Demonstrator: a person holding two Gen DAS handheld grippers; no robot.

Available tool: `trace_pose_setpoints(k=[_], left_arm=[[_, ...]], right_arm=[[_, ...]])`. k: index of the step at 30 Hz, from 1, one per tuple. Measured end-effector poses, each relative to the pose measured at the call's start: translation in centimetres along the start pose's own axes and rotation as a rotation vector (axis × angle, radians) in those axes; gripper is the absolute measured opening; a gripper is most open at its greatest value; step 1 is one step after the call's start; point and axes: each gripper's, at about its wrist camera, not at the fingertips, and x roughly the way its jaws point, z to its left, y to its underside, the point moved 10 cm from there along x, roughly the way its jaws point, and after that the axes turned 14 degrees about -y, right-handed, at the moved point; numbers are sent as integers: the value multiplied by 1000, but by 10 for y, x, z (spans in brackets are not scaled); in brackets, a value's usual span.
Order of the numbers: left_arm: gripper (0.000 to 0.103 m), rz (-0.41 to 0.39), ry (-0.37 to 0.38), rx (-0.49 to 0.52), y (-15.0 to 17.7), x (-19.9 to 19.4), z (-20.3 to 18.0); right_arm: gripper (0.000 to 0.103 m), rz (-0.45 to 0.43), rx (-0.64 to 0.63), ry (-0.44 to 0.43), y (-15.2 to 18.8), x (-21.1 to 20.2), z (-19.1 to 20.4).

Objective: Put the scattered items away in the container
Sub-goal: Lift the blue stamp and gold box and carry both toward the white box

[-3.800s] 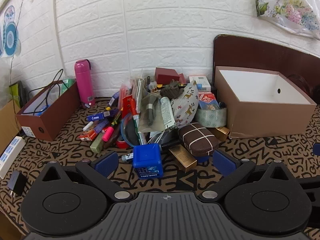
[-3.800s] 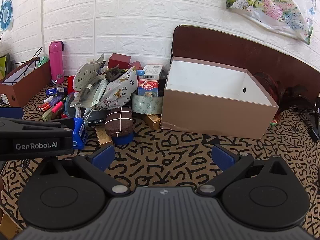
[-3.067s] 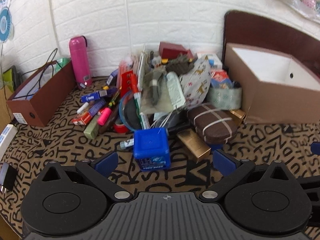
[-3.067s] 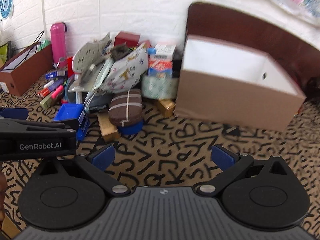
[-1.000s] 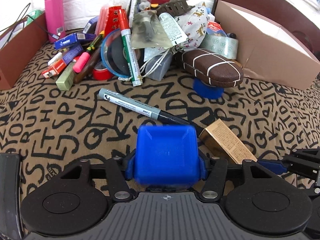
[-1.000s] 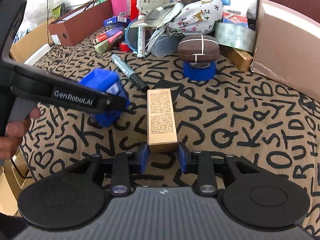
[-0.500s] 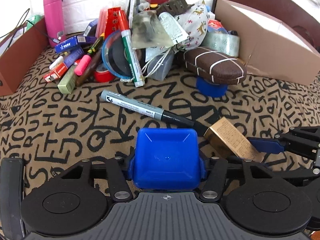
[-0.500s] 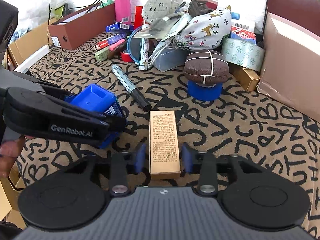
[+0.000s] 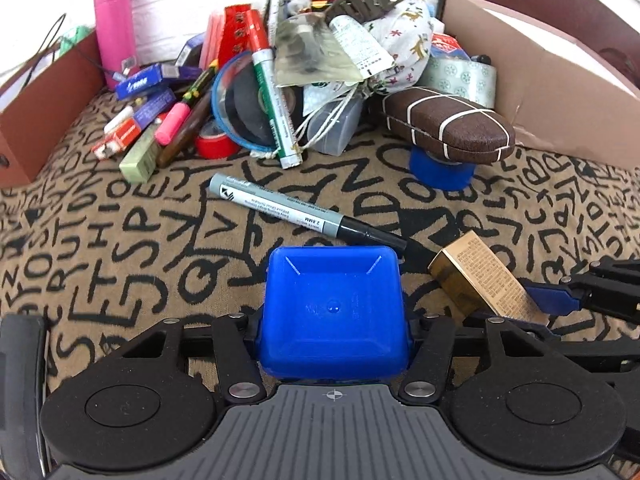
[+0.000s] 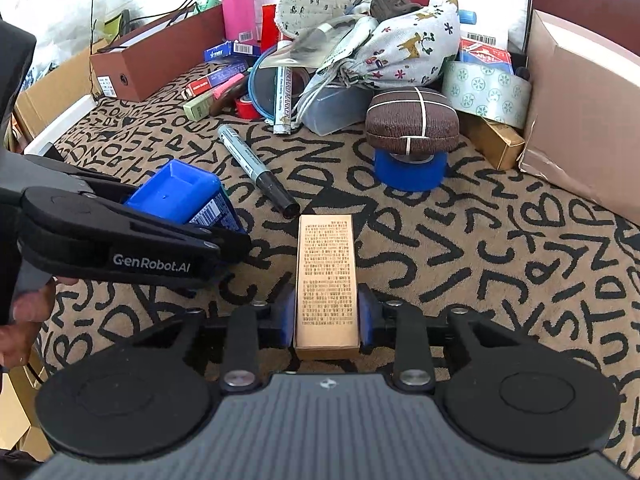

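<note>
My left gripper (image 9: 332,332) is shut on a blue plastic box (image 9: 332,308), which also shows in the right wrist view (image 10: 180,196), held just above the patterned cloth. My right gripper (image 10: 326,316) is shut on a long gold box (image 10: 326,276); it shows at the right of the left wrist view (image 9: 480,280). The container, a brown cardboard box with a white inside (image 9: 532,64), stands at the far right (image 10: 580,112). A pile of scattered items (image 9: 320,52) lies beyond both grippers.
A grey marker (image 9: 296,212) lies on the cloth just ahead. A brown glasses case (image 9: 448,120) rests on a blue tape roll (image 9: 440,168). A pink bottle (image 9: 114,24) and a brown open box (image 10: 160,52) stand at the left.
Both grippers closed on their boxes about a second ago and have since lifted and pulled back slightly. The pile has not moved.
</note>
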Motion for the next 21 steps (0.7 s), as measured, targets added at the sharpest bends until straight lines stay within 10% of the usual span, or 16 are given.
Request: trace_pose_setpoints(k=[9,21], left_arm=[[57,-27,34,34,-17,-28,-12],[57,-220,207,118,-124,-114,-87]], right_arm=[[34,-42,25,-70,-10,-29,-2],[34,-187,-127,-6,-79,-128,-36]])
